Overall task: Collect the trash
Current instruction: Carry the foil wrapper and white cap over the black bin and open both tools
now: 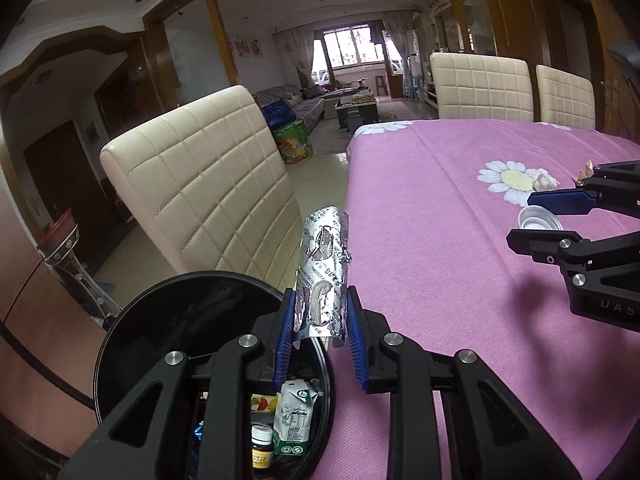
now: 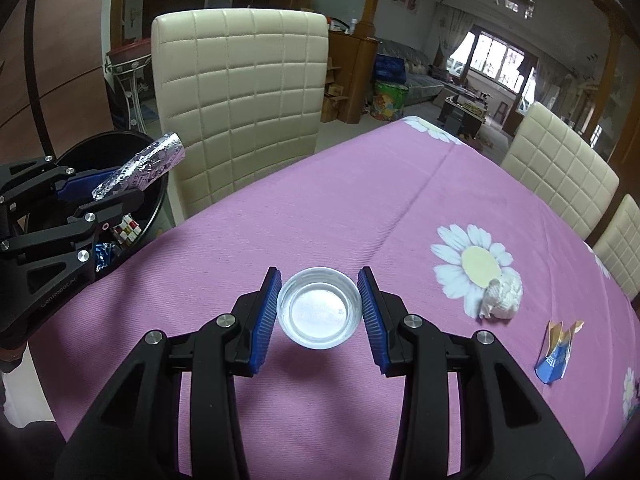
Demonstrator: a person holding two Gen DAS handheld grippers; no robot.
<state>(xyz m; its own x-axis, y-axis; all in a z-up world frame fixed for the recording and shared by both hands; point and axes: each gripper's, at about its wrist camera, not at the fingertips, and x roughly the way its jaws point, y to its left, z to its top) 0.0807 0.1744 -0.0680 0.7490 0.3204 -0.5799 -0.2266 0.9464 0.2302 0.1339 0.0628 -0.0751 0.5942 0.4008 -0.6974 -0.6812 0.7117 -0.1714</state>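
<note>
The left claw (image 1: 320, 324) is clenched on a foil blister pack (image 1: 325, 268), its blue pads pressing the strip's lower end from both sides so that the strip stands up between them. It hangs over the 3 o'clock rim of a black trash bin (image 1: 160, 312) that stands off the bench's edge, at 8 o'clock in the left wrist view. Down in the bin lie a crushed white carton (image 1: 296, 416) and a small brown bottle (image 1: 262, 448) with a white cap.

The right claw (image 2: 320, 308) grasps a clear plastic lid (image 2: 319, 307), open side up, with one blue pad against each side of its rim. A shadow lies on the cloth just beneath the lid.

The bench (image 2: 360, 200) wears a pink cloth printed with white daisies. At 3 o'clock from the lid, well apart from it, a crumpled white tissue (image 2: 502, 296) rests at the lower edge of one daisy. Farther toward 4 o'clock lies a torn blue and orange wrapper (image 2: 556, 356), near the bench's edge.

Cream quilted chairs (image 2: 240, 96) stand around the bench, one at 12 o'clock from the right claw and just beside the bin.
</note>
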